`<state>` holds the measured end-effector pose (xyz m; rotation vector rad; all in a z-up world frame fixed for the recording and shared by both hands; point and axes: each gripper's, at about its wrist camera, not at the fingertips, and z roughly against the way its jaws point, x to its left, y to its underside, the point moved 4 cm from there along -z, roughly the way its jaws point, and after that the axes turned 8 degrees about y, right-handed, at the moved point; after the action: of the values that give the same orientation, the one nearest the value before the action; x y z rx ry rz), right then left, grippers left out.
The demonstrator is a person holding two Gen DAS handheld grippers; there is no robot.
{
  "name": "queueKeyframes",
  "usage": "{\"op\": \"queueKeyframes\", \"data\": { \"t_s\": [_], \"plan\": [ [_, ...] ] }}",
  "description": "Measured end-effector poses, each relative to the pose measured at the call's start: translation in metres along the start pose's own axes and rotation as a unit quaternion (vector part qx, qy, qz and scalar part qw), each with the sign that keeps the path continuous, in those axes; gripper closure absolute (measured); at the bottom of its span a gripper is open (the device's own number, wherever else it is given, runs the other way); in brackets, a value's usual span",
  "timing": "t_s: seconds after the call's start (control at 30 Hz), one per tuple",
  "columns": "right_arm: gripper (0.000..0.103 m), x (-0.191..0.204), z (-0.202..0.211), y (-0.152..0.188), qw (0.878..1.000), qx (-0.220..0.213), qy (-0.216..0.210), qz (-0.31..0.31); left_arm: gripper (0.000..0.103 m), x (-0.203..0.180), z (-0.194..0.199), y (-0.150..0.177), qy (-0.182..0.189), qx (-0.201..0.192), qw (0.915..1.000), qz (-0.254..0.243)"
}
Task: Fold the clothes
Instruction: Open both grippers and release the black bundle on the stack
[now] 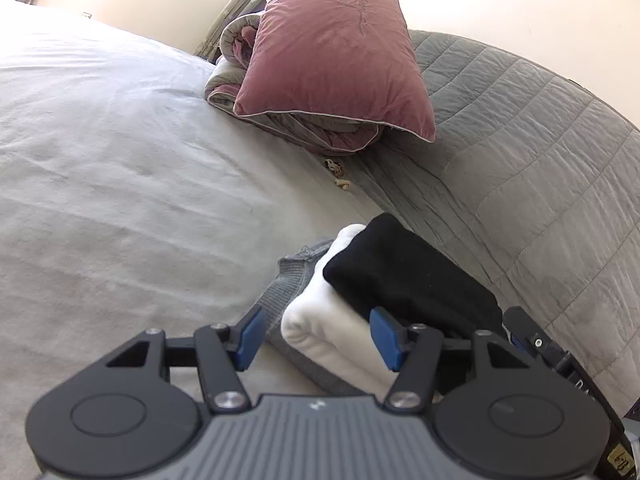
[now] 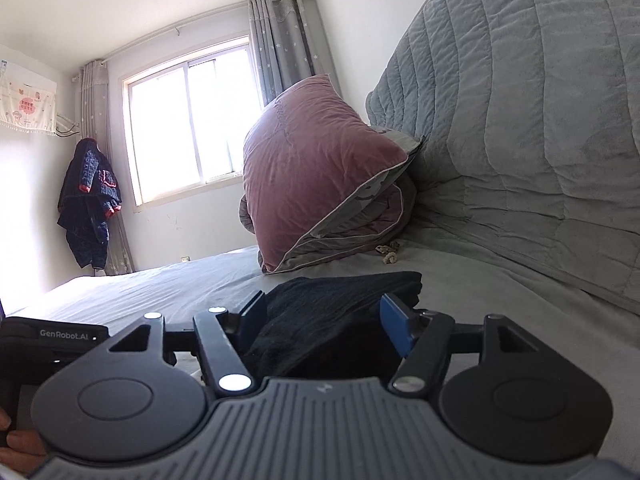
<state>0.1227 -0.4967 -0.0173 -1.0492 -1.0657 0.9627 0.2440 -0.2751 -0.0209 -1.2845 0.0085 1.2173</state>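
Left wrist view: your left tongs (image 1: 316,336) are released, blue pads (image 1: 251,338) spread apart. The folded white garment (image 1: 320,320) sits in the gap between them, and neither pad visibly presses on it. It lies in a stack on the bed (image 1: 100,160): a grey knit piece (image 1: 286,280) at the bottom, the white one on it, a folded black garment (image 1: 408,276) just beside the white one and touching it, on its right. Part of the right tongs' body (image 1: 536,344) shows at the black garment's near right edge. Further back, a pink pillow (image 1: 336,52) rests on a rolled grey-and-pink quilt (image 1: 236,56), against the grey quilted headboard (image 1: 540,140). A small beige object (image 1: 340,176) lies on the bed near the quilt; too small to identify.

Right wrist view: your right tongs (image 2: 322,324) are also released, jaws wide. The black garment (image 2: 340,312) fills the gap; the left pad looks to be against the cloth, the right pad (image 2: 394,326) stands clear of it, so no clamp. Same pillow (image 2: 316,168) and headboard (image 2: 520,120) behind it. The window (image 2: 188,120) with grey curtains (image 2: 280,40) is at the far wall, a dark jacket (image 2: 90,200) hanging beside it. Your fingers (image 2: 20,446) show at the lower left edge.
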Motion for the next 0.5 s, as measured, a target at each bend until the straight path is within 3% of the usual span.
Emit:
{"op": "queueKeyframes", "data": {
  "t_s": [0.27, 0.33, 0.4, 0.5],
  "plan": [
    [0.019, 0.014, 0.021, -0.002, 0.998, 0.029, 0.02, -0.05, 0.024, 0.009, 0.037, -0.004, -0.053, 0.039, 0.9978, -0.006],
    [0.014, 0.02, 0.026, -0.005, 0.998, 0.036, 0.03, -0.046, 0.018, 0.005, 0.045, -0.006, -0.064, 0.042, 0.997, -0.014],
    [0.002, 0.027, 0.03, -0.008, 0.997, 0.044, 0.041, -0.04, 0.014, -0.002, 0.054, -0.009, -0.077, 0.047, 0.9956, -0.025],
    [0.0, 0.037, 0.037, -0.012, 0.996, 0.061, 0.054, -0.03, 0.003, -0.012, 0.067, -0.012, -0.1, 0.054, 0.9928, -0.037]
  ]
}}
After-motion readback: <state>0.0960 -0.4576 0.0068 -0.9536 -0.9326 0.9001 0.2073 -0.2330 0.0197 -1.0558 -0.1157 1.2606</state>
